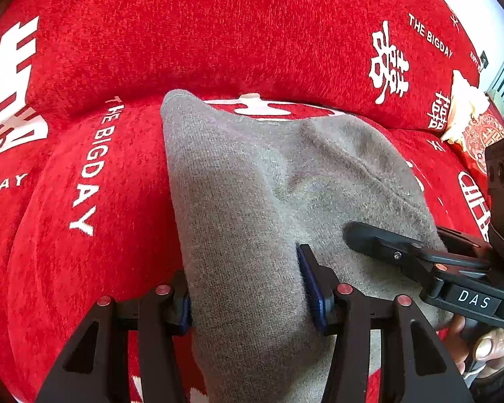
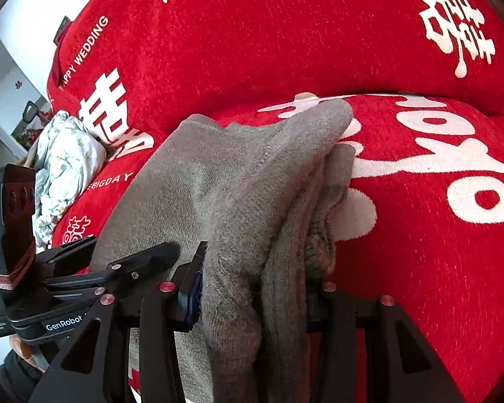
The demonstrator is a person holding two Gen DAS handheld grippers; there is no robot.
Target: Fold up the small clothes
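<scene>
A grey knit garment (image 1: 252,174) lies bunched on a red sofa cover (image 1: 218,33) printed with white characters and the words "THE BIGDAY", gripped from two sides by a pair of hand-held grippers. The left gripper (image 1: 248,288) clamps a thick fold of the knit between its blue-padded fingers (image 1: 310,285), the cloth rising ahead of it toward the sofa's backrest. Just to its right, the right gripper (image 1: 369,235) presses into the same garment, a person's hand (image 1: 487,339) visible on its handle. In the right wrist view, the right gripper (image 2: 252,288) pinches several stacked layers of the grey knit garment (image 2: 245,174), which fill the gap between its pads, while the left gripper (image 2: 158,255) sits immediately to its left. Further left, a crumpled floral cloth (image 2: 67,168) rests on the seat.
</scene>
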